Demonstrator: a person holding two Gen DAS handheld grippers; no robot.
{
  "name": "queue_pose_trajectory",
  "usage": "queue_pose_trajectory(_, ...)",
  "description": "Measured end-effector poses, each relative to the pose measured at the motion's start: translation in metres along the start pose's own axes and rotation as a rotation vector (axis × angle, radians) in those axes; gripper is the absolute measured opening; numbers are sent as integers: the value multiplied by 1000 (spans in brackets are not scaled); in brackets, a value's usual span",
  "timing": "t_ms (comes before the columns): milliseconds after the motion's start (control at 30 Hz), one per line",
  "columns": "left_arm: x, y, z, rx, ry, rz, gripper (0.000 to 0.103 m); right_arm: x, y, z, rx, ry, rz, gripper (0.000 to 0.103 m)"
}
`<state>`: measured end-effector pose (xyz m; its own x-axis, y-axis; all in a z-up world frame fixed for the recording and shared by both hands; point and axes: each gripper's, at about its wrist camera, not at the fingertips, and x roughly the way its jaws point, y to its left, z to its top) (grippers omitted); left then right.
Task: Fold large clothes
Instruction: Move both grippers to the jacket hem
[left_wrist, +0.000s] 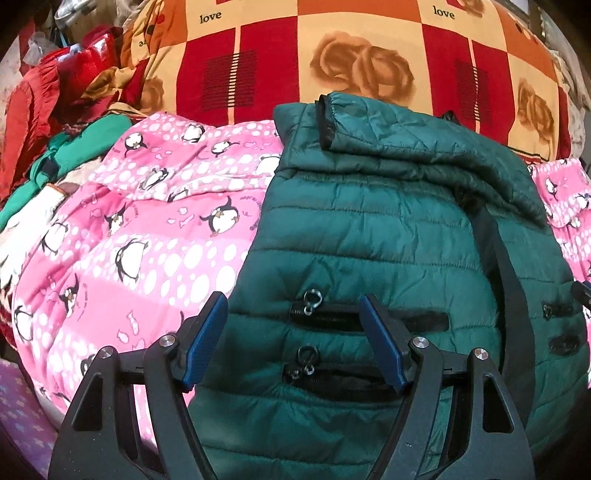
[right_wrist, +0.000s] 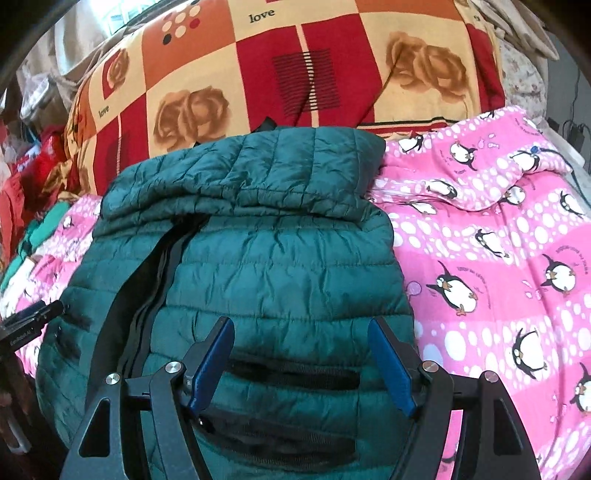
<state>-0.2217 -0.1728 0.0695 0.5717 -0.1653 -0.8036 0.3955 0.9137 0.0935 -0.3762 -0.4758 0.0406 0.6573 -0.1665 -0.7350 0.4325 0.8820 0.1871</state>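
Note:
A dark green quilted puffer jacket (left_wrist: 369, 236) lies front-up on a pink penguin-print blanket (left_wrist: 147, 236), with a sleeve (left_wrist: 388, 125) folded across its upper part. Its black zipper strip (left_wrist: 509, 288) runs down the right side. My left gripper (left_wrist: 293, 306) is open just above the jacket's lower left front, over two zip pockets (left_wrist: 325, 317). In the right wrist view the jacket (right_wrist: 266, 258) fills the middle, and my right gripper (right_wrist: 301, 332) is open above its lower right front, over a pocket opening (right_wrist: 295, 373). Neither holds anything.
A large checked rose-print cushion or quilt (left_wrist: 332, 55) stands behind the jacket. A heap of red and green clothes (left_wrist: 55, 110) lies at the far left. The pink blanket (right_wrist: 498, 258) spreads to the right. The other gripper's tip (right_wrist: 29, 321) shows at the left edge.

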Motion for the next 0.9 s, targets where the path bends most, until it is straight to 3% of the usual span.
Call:
queue_pose_trajectory(300,-13,-2,-17,19,-34,52,74,-10,15,-18,-52,12,-11,72)
queue_pose_trajectory(900,-32,6,-39,29,-42,70,74,-22,27,-48,-97,50,-11,72)
